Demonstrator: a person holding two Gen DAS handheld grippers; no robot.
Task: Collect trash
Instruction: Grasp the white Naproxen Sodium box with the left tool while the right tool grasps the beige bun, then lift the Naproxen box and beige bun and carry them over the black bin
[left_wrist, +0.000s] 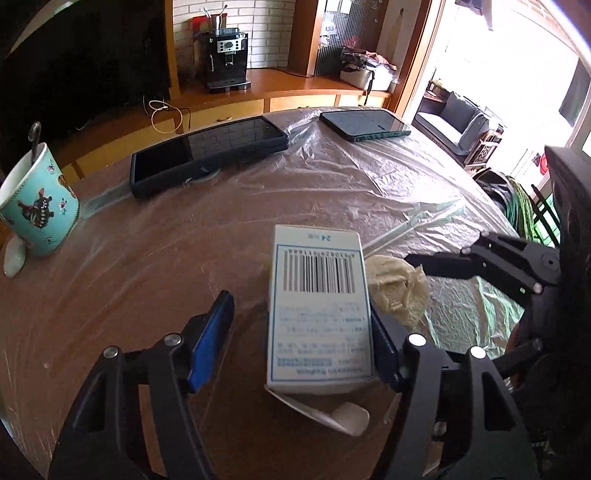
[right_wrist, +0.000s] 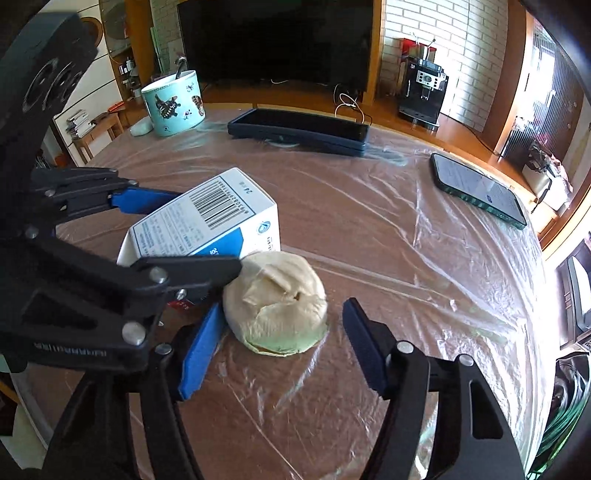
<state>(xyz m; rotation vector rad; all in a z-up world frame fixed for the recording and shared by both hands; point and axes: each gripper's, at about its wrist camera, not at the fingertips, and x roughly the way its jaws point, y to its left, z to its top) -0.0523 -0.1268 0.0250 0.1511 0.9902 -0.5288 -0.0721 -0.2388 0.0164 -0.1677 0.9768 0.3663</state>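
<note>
My left gripper (left_wrist: 301, 339) straddles the white carton (left_wrist: 319, 310). One blue pad (left_wrist: 384, 350) lies against the carton's right side; the other pad (left_wrist: 212, 339) stands clear of its left side with a visible gap. So: jaws part-spread, not yet pinching. The carton lies flat, barcode up, its end flap open toward me, near the middle of the table (left_wrist: 110, 295).

My right gripper (right_wrist: 284, 343) brackets the crumpled cream wad (right_wrist: 275, 306). Left pad (right_wrist: 201, 350) just beside the wad, maybe touching; right pad (right_wrist: 364, 347) apart from it. Also spread, nothing gripped. The wad sits touching the carton's long side, on the clear plastic sheet (right_wrist: 424, 258) that covers the table.

Notes for the closing:
- Centre the carton before squeezing, else the touching pad may shove it sideways into the wad.
- Grip the carton by its side walls; it looks hollow, so light pressure.
- Keep pad tips off the plastic sheet, which could lift with the wad.
- The two grippers are crowded; lift one first.

The mug (left_wrist: 40, 203), tablet (left_wrist: 207, 155) and phone (left_wrist: 364, 123) toward the far edge are not trash.
</note>
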